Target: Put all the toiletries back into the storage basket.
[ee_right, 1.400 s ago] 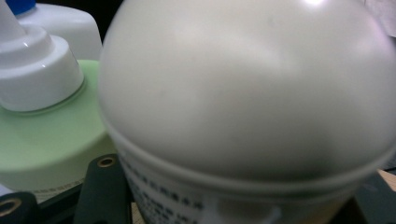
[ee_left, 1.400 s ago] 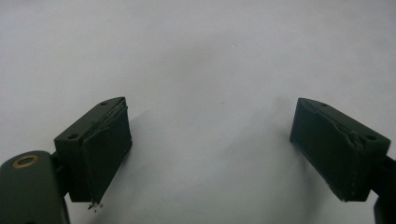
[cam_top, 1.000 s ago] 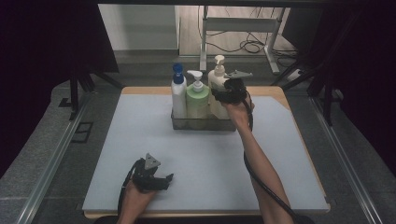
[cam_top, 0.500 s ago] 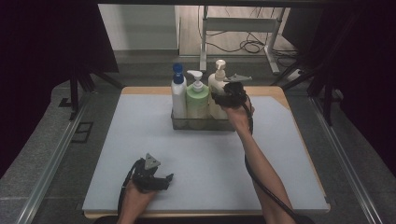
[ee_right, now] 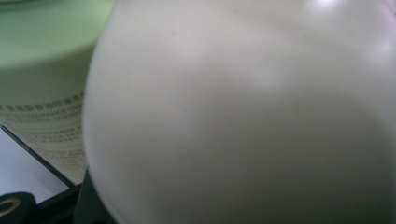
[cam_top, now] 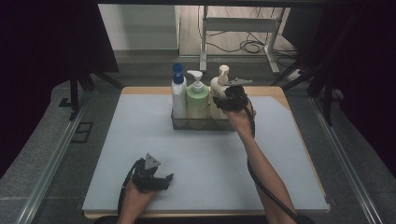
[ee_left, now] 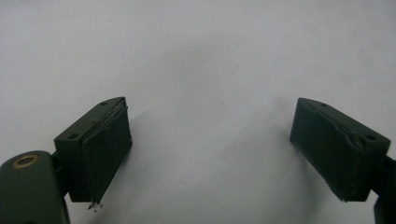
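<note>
Cream bottle against green bottle, blue-capped bottle beyond.

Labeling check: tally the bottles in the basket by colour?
White bottle with blue cap: 1
Green pump bottle: 1
Cream pump bottle: 1
Total: 3 bottles, all upright in the clear basket. The right hand-held gripper is at the cream one.

Wooden table, pale mat — clear bottle tray
</note>
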Available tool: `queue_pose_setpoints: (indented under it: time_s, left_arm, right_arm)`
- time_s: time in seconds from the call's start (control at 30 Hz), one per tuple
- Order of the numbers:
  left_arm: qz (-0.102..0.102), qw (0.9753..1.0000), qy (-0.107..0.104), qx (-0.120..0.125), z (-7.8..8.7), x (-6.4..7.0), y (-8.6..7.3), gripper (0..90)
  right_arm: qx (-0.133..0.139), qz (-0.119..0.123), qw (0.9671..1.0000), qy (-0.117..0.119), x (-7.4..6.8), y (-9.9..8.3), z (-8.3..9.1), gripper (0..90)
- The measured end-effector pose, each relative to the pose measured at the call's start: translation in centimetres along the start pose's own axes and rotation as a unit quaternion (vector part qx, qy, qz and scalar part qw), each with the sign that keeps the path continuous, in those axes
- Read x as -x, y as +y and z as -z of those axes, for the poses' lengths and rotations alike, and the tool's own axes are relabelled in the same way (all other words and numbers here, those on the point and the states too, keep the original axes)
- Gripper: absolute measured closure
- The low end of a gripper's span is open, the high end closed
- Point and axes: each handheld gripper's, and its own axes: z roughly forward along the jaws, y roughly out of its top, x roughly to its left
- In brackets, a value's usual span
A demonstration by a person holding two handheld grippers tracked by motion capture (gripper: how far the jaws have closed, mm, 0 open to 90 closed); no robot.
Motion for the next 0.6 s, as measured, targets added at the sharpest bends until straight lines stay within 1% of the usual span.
queue_pose_setpoints:
  time_s: [0.27,0.6]
  left_arm:
    - [0.0,1.0,0.0,0.0,0.0,0.0,0.0,12.1]
    - [0.0,1.0,0.0,0.0,0.0,0.0,0.0,12.1]
  right_arm:
    - [-0.012,0.0,0.9999,-0.003,0.0,-0.9,-0.5,39.9]
    - [-0.019,0.002,0.9998,-0.003,0.0,-1.7,-1.0,39.8]
